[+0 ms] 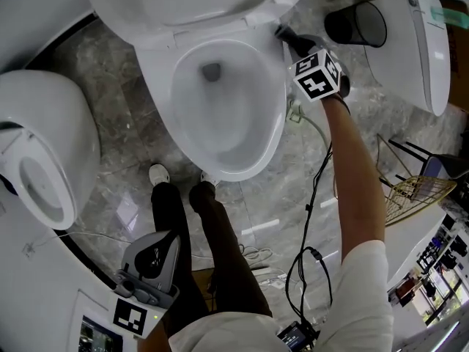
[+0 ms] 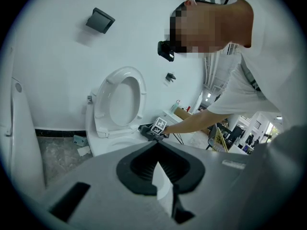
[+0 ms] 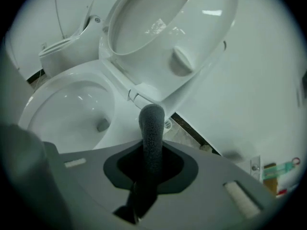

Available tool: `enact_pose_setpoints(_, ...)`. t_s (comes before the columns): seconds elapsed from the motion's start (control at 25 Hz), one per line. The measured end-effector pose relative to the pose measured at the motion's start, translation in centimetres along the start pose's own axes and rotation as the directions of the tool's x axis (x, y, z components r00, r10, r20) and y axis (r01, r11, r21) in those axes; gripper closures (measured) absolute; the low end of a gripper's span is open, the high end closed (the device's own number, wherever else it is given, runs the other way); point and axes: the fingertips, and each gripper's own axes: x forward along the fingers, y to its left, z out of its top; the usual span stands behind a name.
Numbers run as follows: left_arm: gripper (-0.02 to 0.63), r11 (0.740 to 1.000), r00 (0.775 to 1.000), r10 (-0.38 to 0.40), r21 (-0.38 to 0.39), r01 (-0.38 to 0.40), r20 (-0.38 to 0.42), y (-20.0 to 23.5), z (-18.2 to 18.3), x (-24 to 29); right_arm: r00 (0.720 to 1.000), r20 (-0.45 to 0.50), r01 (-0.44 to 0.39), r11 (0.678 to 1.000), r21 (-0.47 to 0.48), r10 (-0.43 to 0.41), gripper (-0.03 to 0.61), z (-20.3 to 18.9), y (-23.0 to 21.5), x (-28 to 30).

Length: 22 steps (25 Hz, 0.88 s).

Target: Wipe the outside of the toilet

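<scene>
The white toilet (image 1: 165,101) stands with its seat and lid (image 3: 158,28) raised. My right gripper (image 1: 293,44) is shut on a dark grey sponge-like cloth (image 1: 283,31). The cloth sits at the right side of the rim, close to the hinge. In the right gripper view the cloth (image 3: 152,138) sticks out from the jaws toward the hinge (image 3: 139,97) and the bowl (image 3: 72,104). My left gripper (image 1: 150,259) hangs low by the person's legs, far from the toilet. Its jaws (image 2: 162,181) look shut with nothing seen in them. It looks across at the toilet (image 2: 115,104).
A black waste bin (image 1: 357,23) stands right of the toilet. Other white toilets stand at the left (image 1: 44,152) and right (image 1: 418,42). A hose (image 1: 311,119) runs beside the bowl. Cables (image 1: 256,255) lie on the marble floor, and a gold wire rack (image 1: 418,189) is at the right.
</scene>
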Motion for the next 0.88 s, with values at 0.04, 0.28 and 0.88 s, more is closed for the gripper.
enact_pose_setpoints(0.04, 0.615, 1.0, 1.0, -0.006, 0.002, 0.006, 0.002, -0.2, 0.2, 0.0, 1.0, 0.01, 0.005, 1.0, 0.031, -0.006, 0.517, -0.4, -0.1, -0.6)
enact_pose_setpoints(0.28, 0.615, 0.999, 0.999, -0.044, 0.031, 0.043, 0.01, -1.7, 1.1, -0.3, 0.994, 0.102, 0.007, 0.976, 0.218, -0.029, 0.517, -1.8, 0.6, -4.7)
enact_pose_setpoints(0.88, 0.615, 0.989, 0.993, -0.116, 0.092, 0.113, 0.023, -4.9, 3.0, -3.4, 0.943, 0.32, -0.162, 0.713, 0.682, -0.092, 0.518, -5.7, 9.2, -18.8)
